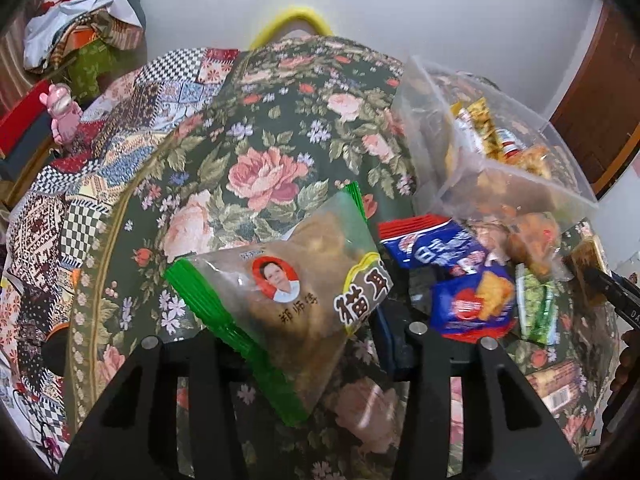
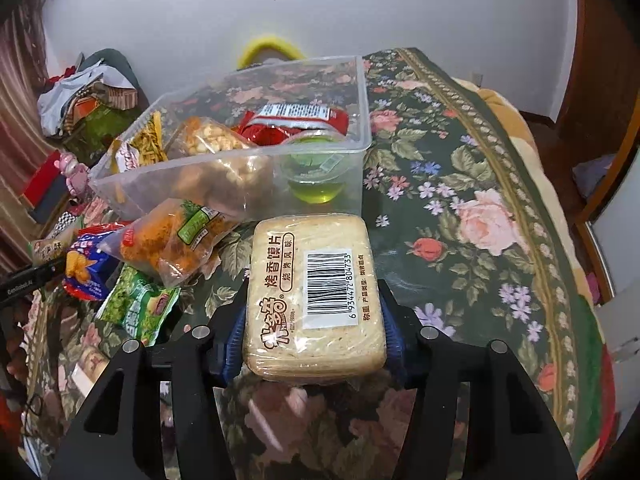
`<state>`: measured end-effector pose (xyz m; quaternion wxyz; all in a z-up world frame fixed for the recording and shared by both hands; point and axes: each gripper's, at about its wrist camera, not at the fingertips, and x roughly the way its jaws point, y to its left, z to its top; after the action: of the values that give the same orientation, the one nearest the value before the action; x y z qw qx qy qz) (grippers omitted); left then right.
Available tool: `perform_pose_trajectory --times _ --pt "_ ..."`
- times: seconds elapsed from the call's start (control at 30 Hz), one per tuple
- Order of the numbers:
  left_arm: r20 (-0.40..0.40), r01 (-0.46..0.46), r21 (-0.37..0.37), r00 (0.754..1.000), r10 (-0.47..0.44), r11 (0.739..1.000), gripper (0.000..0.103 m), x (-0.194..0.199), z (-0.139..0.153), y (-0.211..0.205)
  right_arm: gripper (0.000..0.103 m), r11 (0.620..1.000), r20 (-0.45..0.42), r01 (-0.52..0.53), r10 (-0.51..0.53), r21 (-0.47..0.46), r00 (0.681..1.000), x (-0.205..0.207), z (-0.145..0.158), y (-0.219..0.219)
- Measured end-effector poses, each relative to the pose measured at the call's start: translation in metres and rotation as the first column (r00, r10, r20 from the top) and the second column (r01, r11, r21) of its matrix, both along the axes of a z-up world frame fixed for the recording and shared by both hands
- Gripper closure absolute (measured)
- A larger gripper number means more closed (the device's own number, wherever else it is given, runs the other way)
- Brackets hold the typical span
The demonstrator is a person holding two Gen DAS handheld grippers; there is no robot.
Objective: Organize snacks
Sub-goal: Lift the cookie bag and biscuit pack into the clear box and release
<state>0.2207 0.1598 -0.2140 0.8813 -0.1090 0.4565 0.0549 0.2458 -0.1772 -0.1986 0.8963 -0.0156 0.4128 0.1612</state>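
My left gripper [image 1: 306,320] is shut on a clear snack bag [image 1: 288,288] with green sealed ends and a round portrait label, held tilted above the floral tablecloth. My right gripper [image 2: 314,320] is shut on a flat beige pack of baked slices [image 2: 316,292], barcode sticker facing up. Just beyond that pack stands a clear plastic bin [image 2: 240,155] holding several snacks and a green jelly cup [image 2: 314,184]. The bin [image 1: 424,104] also shows at the right of the left wrist view. Loose between the grippers lie an orange snack bag [image 2: 172,240], blue packets [image 1: 472,300] and a green packet [image 2: 140,308].
The table edge curves away on the right in the right wrist view, with a wooden door [image 2: 600,80] past it. A yellow chair back [image 1: 292,22] rises behind the table. A pile of cloth and bags [image 1: 80,40] and a pink toy [image 1: 64,112] sit off to the left.
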Motion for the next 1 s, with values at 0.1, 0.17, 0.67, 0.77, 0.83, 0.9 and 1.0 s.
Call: perform_pose_trajectory --times 0.1,0.17,0.67,0.77,0.83,0.9,1.0 --pt "0.019 0.011 0.008 1.000 -0.011 1.000 0.058 -0.004 0.014 -0.006 0.050 1.000 0.018 -0.001 0.001 0.006 1.000 -0.004 0.009 -0.005" --pt "0.042 0.025 0.019 0.999 -0.026 0.999 0.058 -0.007 0.025 -0.013 0.050 1.000 0.034 -0.002 0.002 0.009 0.999 -0.005 0.015 -0.007" --pt "0.211 0.126 0.039 0.968 -0.132 0.991 0.058 -0.001 0.102 -0.064 0.050 0.998 0.163 -0.049 0.041 0.048 0.986 0.001 0.063 0.006" --pt "0.238 0.146 0.030 0.960 -0.149 0.989 0.058 0.008 0.115 -0.072 0.050 0.997 0.187 -0.058 0.047 0.056 0.981 0.002 0.071 0.008" --pt "0.253 0.159 0.032 0.954 -0.162 0.987 0.058 0.016 0.123 -0.079 0.050 0.996 0.202 -0.065 0.051 0.060 0.978 0.004 0.076 0.010" --pt "0.264 0.169 0.039 0.949 -0.173 0.985 0.058 0.022 0.127 -0.085 0.050 0.996 0.216 -0.068 0.054 0.058 0.975 0.009 0.080 0.013" --pt "0.277 0.187 0.045 0.942 -0.192 0.981 0.058 0.033 0.134 -0.095 0.050 0.995 0.231 -0.074 0.059 0.060 0.971 0.017 0.085 0.017"
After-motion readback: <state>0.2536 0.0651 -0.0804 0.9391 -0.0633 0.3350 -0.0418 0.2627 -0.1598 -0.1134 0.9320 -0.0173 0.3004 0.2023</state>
